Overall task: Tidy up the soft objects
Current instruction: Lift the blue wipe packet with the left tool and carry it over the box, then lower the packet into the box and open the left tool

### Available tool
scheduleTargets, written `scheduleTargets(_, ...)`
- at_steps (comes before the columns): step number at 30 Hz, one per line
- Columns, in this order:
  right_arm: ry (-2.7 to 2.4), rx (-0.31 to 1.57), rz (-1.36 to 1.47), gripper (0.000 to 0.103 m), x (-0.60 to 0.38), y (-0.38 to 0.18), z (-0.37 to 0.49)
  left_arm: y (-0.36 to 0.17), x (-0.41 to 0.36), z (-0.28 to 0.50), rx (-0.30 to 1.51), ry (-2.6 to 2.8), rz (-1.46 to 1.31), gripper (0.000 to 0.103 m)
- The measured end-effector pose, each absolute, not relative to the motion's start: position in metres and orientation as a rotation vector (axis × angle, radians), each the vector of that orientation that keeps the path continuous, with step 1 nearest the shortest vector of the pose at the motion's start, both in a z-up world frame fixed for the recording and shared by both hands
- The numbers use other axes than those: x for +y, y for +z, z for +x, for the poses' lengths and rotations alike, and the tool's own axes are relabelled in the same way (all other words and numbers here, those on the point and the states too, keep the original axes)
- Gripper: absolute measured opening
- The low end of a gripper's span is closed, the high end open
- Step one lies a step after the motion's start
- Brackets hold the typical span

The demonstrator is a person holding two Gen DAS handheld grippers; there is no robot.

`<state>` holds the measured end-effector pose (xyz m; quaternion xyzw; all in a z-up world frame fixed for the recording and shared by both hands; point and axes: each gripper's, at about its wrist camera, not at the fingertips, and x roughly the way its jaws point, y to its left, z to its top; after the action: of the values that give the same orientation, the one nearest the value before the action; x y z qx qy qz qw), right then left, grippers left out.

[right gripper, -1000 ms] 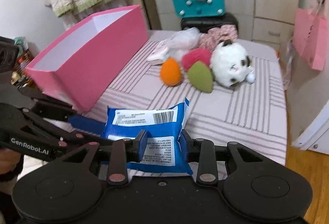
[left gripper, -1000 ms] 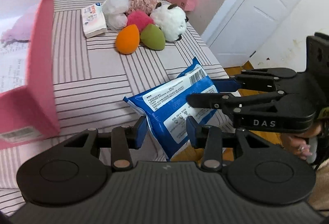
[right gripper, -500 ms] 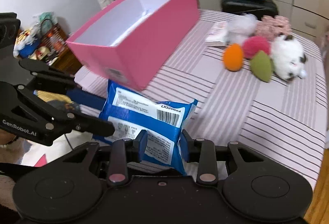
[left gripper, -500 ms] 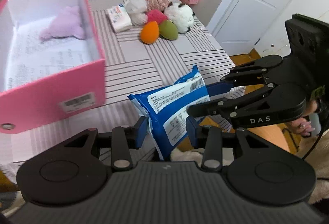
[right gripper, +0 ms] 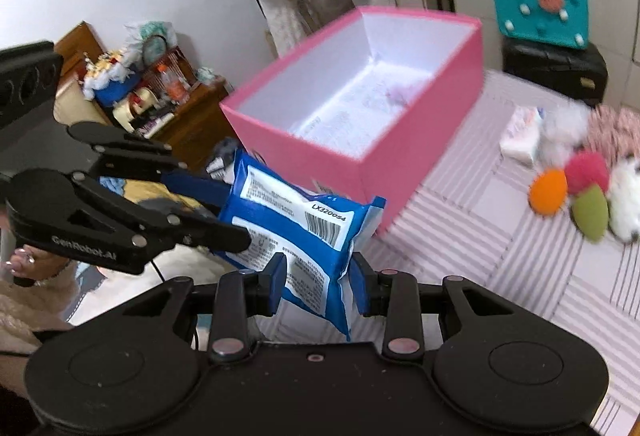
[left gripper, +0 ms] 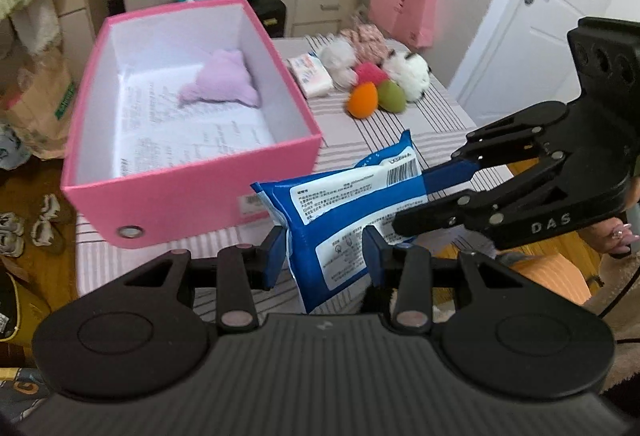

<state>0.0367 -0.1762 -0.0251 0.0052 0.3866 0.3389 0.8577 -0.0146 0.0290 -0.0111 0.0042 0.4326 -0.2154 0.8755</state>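
- Both grippers have carried the blue wipes pack (left gripper: 340,211) upward and toward the pink box (left gripper: 192,191); one second ago the pack hung low over the striped bed surface, and the box interior was barely in view.
- Left gripper (left gripper: 326,256): jaws clenched on the near end of the pack, blue pads pressing on both faces.
- Right gripper (right gripper: 318,282): jaws clenched on the opposite end of the same pack; in the left wrist view it enters from the right edge (left gripper: 432,203).
- Pack position: held in the air, tilted, just beside the near right corner of the box, label side with barcode facing up.
- Pink box: stands open on the left portion of the striped bed (left gripper: 400,123); a lilac plush (left gripper: 220,83) lies on the white floor of the box toward its far end.
- Far edge of the bed: orange sponge (left gripper: 362,100), green sponge (left gripper: 391,96), pink pompom (left gripper: 370,72), white plush (left gripper: 408,72) and a small tissue pack (left gripper: 310,75) sit clustered together, well apart from the grippers.
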Motion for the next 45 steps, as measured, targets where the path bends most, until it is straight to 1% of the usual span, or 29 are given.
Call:
scheduleTargets(6,0.750,0.743,-0.019,0.040,-0.161,0.003,0.050,0.011,0.046,-0.012,0.809,-0.369,0.024,0.039)
scheduleTargets(11,0.773,0.670,-0.045,0.039,-0.148,0.022,0.072,0.028,0.061,0.014,0.733,-0.287,0.016,0.039)
scheduleTargets(12,0.780,0.663,-0.050,0.037,-0.145,0.025,0.077,0.030,0.065,0.020,0.721,-0.271,0.012,0.039)
scheduleTargets(13,0.783,0.659,-0.057,0.032,-0.142,0.027,0.082,0.032,0.068,0.028,0.707,-0.255,0.016,0.039)
scheduleTargets(15,0.785,0.655,-0.051,0.027,-0.139,0.031,0.098,0.032,0.074,0.042,0.688,-0.226,0.006,0.040)
scheduleTargets(17,0.771,0.651,-0.053,0.024,-0.135,0.032,0.114,0.030,0.079,0.059,0.683,-0.210,-0.001,0.040)
scheduleTargets(19,0.746,0.637,-0.069,0.022,-0.132,0.032,0.128,0.025,0.081,0.077,0.685,-0.195,-0.015,0.040)
scheduleTargets(27,0.699,0.607,-0.098,0.022,-0.116,0.023,0.198,0.007,0.088,0.140,0.665,-0.108,-0.007,0.041)
scheduleTargets(36,0.699,0.684,-0.013,0.022,-0.114,-0.004,0.275,-0.017,0.092,0.206,0.699,-0.055,0.050,0.041)
scheduleTargets(39,0.694,0.714,-0.001,0.022,-0.111,-0.014,0.290,-0.023,0.088,0.217,0.696,-0.042,0.101,0.041)
scheduleTargets(45,0.683,0.786,0.013,0.022,-0.105,-0.028,0.311,-0.038,0.086,0.237,0.761,-0.018,0.113,0.041)
